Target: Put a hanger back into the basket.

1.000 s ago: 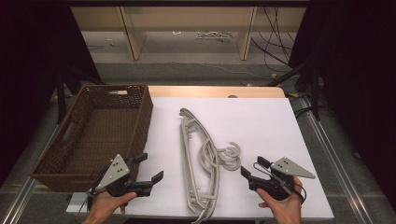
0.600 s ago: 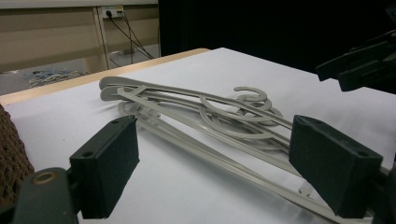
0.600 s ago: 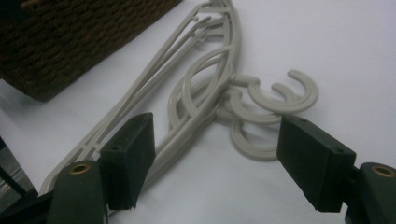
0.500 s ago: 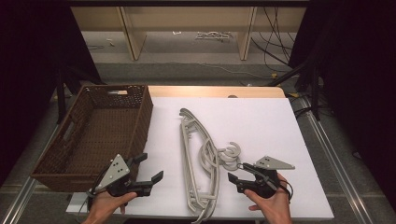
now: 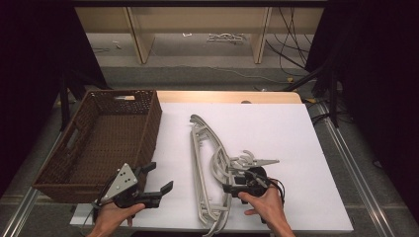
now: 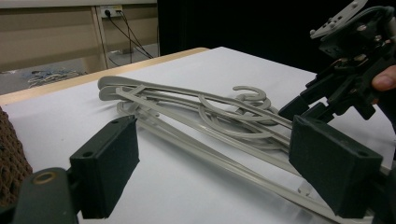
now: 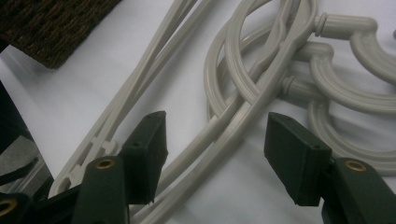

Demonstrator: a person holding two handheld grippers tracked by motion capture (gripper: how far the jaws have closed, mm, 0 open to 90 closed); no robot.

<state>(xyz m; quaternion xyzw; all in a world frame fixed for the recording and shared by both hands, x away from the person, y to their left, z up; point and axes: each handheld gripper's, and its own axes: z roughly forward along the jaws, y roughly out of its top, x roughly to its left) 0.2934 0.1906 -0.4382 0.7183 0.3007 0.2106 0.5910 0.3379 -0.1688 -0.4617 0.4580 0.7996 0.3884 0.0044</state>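
All grey plastic hangers (image 5: 207, 168) lie on the table (image 5: 296, 138); the wicker basket (image 5: 101, 143) holds none. Right gripper (image 7: 212, 149), jaws closing, straddles hanger arms ungripped; left gripper (image 5: 158, 180) gapes idle.

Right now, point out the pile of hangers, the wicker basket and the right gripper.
pile of hangers (image 5: 205, 148), high view, on a long grey arm.
wicker basket (image 5: 150, 118), high view, on its right wall.
right gripper (image 7: 212, 154), right gripper view, midway between its jaws.
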